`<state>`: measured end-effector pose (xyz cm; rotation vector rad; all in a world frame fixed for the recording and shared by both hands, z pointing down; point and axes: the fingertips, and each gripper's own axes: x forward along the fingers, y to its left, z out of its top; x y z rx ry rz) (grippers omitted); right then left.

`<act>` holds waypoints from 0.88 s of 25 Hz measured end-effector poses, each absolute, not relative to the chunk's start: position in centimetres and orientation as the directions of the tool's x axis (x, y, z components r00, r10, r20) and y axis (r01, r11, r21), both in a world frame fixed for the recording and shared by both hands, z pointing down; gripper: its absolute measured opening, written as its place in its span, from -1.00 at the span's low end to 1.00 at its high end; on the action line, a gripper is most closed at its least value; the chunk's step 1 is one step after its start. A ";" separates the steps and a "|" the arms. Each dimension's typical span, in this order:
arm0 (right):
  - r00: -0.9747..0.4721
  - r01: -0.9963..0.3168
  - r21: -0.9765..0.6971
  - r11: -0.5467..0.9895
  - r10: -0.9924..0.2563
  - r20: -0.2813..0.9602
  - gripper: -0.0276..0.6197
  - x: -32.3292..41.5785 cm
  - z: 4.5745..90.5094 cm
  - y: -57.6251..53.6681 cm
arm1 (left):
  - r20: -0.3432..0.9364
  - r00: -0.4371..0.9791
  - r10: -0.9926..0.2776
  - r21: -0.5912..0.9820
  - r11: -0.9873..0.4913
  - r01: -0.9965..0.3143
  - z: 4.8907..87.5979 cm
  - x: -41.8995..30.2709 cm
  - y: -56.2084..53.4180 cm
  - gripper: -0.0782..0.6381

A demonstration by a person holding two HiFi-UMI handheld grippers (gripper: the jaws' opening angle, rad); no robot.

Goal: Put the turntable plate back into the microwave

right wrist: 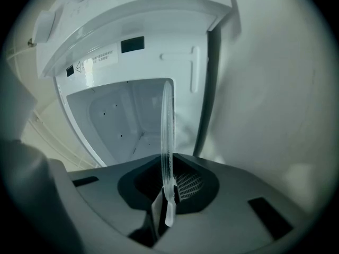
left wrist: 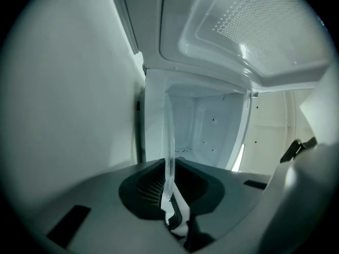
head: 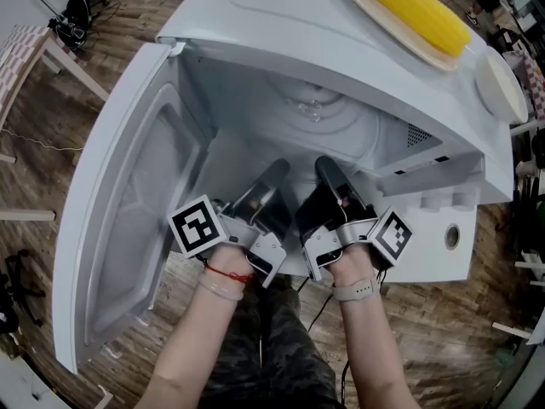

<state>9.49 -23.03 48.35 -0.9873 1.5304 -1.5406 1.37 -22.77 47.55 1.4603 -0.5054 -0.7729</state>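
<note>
The clear glass turntable plate lies inside the cavity of the white microwave, held at its near rim by both grippers. My left gripper reaches in at the left and is shut on the rim. To its right, my right gripper is shut on the rim too. In the left gripper view the plate shows edge-on, pinched in my left gripper. The right gripper view has the plate edge-on as well, clamped in my right gripper.
The microwave door hangs wide open to the left. The control panel with a round knob is on the right. On top of the microwave rest a dish with a yellow corn cob and a white plate. Wooden floor lies all around.
</note>
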 end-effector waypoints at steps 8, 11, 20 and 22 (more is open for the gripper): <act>-0.437 -0.010 -1.000 0.010 -0.900 -0.005 -0.77 9.4 47.6 -23.1 | -0.135 0.646 -0.751 0.986 -0.038 0.162 47.5 1.3 -23.4 -0.63; -0.441 0.001 -1.000 0.008 -0.898 -0.008 -0.77 9.4 47.6 -22.6 | -0.129 0.644 -0.754 0.987 -0.036 0.156 47.5 1.2 -23.7 -0.63; -0.465 0.010 -1.000 0.006 -0.885 -0.009 -0.77 8.9 48.1 -21.2 | -0.109 0.625 -0.773 0.990 -0.024 0.142 47.8 0.9 -24.8 -0.63; -0.465 0.006 -1.000 0.008 -0.885 -0.010 -0.77 8.9 48.0 -21.3 | -0.112 0.622 -0.775 0.989 -0.026 0.146 47.7 1.0 -25.1 -0.63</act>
